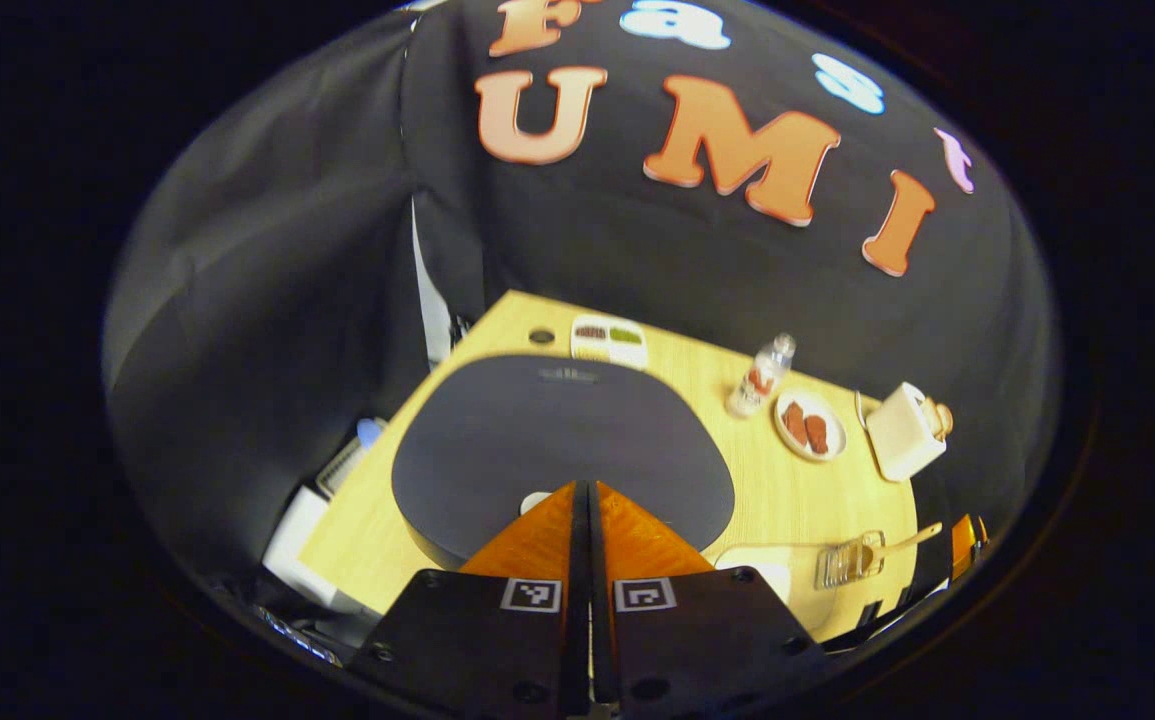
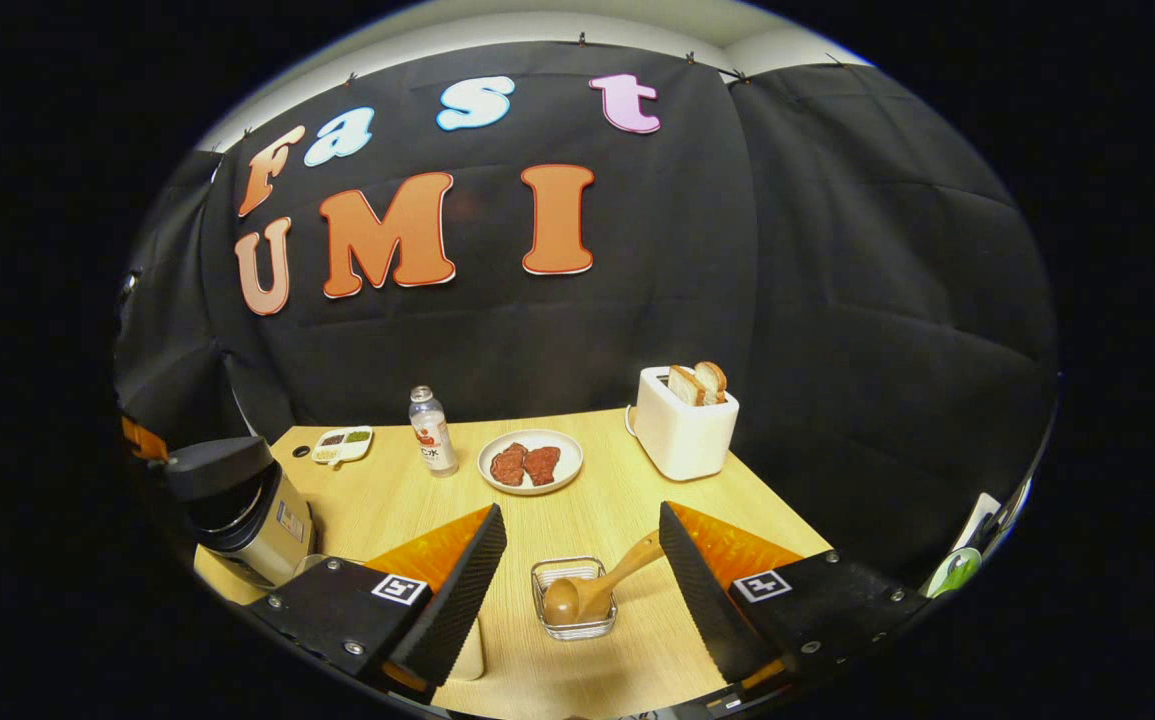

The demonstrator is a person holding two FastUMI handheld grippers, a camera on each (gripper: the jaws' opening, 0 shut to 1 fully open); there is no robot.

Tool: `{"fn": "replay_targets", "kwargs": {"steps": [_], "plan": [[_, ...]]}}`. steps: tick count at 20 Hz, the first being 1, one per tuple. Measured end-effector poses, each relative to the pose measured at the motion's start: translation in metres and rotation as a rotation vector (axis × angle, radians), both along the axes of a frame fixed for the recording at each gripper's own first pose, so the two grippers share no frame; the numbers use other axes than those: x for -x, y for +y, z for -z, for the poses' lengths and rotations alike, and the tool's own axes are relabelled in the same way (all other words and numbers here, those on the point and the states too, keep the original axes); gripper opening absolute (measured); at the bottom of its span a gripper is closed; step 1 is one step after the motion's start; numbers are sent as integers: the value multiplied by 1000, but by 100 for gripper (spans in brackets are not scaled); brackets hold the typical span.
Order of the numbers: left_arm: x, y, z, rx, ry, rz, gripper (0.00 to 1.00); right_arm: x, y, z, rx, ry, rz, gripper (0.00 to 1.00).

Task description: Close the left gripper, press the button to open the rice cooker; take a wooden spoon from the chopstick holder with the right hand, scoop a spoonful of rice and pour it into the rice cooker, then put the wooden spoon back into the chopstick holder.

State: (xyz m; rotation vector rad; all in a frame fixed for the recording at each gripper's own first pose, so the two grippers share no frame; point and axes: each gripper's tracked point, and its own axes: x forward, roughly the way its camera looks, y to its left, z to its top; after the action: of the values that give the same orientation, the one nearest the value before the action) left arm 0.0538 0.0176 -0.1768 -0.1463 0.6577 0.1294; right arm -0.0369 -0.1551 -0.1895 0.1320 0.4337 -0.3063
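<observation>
Left gripper view: left gripper (image 1: 583, 487) closed over rice cooker (image 1: 562, 455); right gripper (image 2: 582, 545) wide, empty.

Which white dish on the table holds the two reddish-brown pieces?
The round plate between the bottle and the toaster. The other, the small divided tray at the far-left corner, holds dark and green fillings.

no legible txt on any item

1. Lighting: overhead, even; pale wooden tabletop (image 2: 627, 520) bright, surrounding black cloth dim.
2. Shadows: soft, short, beneath white box toaster (image 2: 682, 432) ahead of the right gripper.
3. Glare: faint sheen on dark grey rounded rice-cooker lid (image 1: 557, 440).
4. Distortion: strong fisheye bending at edges.
5. Blur: the left gripper view slightly soft; the right gripper view sharper.
</observation>
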Motion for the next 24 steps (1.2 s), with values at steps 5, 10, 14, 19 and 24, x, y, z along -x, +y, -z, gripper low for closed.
{"fn": "replay_targets", "kwargs": {"steps": [5,10,14,19,24], "plan": [[-5,-10,-55,-86,-195,18,6,2,-7,18,-21,42,-4,96],[16,-22,-86,-180,-318,46,1,-4,-13,41,-71,101,-4,96],[32,-34,-96,-194,-360,53,57,-10,-22,67,-149,152,36,96],[51,-35,-92,-248,-352,21,82,-14,-25,105,-336,233,75,92],[69,-45,-80,-234,-323,-17,82,-36,-36,136,-392,264,82,75]]}}
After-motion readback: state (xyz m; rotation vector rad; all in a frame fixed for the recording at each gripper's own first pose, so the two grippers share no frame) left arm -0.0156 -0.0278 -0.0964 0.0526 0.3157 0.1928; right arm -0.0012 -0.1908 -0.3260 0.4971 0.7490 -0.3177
